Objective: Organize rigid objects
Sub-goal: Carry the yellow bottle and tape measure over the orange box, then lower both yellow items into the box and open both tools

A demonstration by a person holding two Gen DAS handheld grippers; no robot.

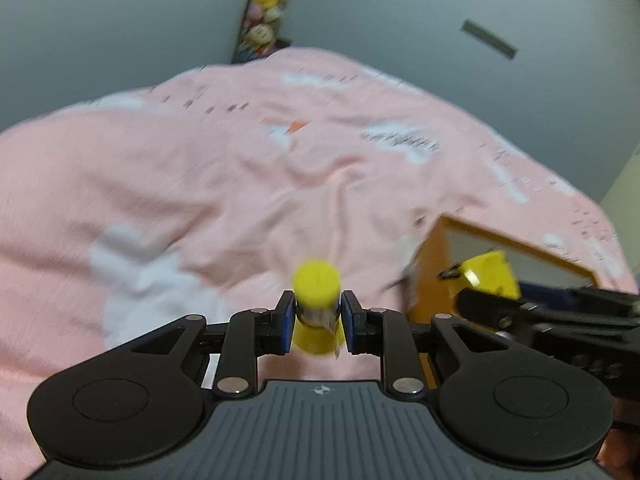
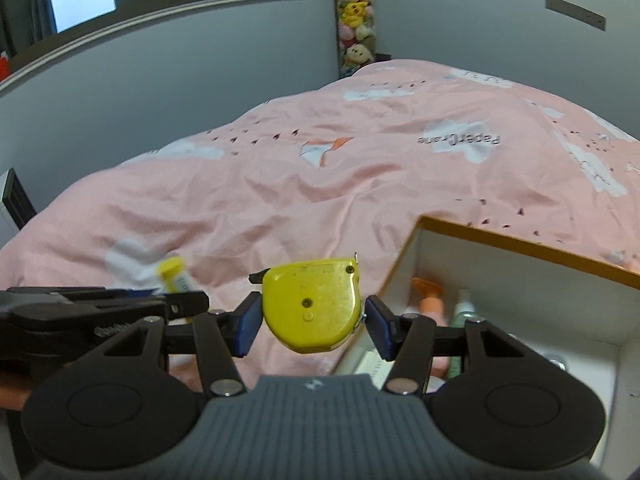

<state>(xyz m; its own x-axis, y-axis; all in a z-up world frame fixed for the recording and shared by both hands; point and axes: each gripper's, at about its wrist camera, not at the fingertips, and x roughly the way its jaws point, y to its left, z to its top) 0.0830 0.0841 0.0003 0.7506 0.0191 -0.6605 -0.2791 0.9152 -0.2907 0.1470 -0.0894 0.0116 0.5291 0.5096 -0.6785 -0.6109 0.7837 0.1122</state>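
My left gripper (image 1: 318, 316) is shut on a small yellow-capped tube (image 1: 316, 300), held above the pink bedspread; the view is blurred. The tube also shows in the right wrist view (image 2: 174, 276), at the tip of the left gripper. My right gripper (image 2: 312, 320) is shut on a yellow tape measure (image 2: 312, 304), held just left of an orange-rimmed white box (image 2: 520, 248). The tape measure (image 1: 490, 274) and box (image 1: 436, 264) show at the right of the left wrist view.
The box holds an orange bottle (image 2: 430, 300), a clear green bottle (image 2: 460, 320) and a white ruler-like item (image 2: 374, 364). A pink bedspread (image 2: 320, 184) covers the bed. Grey walls and a column of plush toys (image 2: 356, 16) stand behind.
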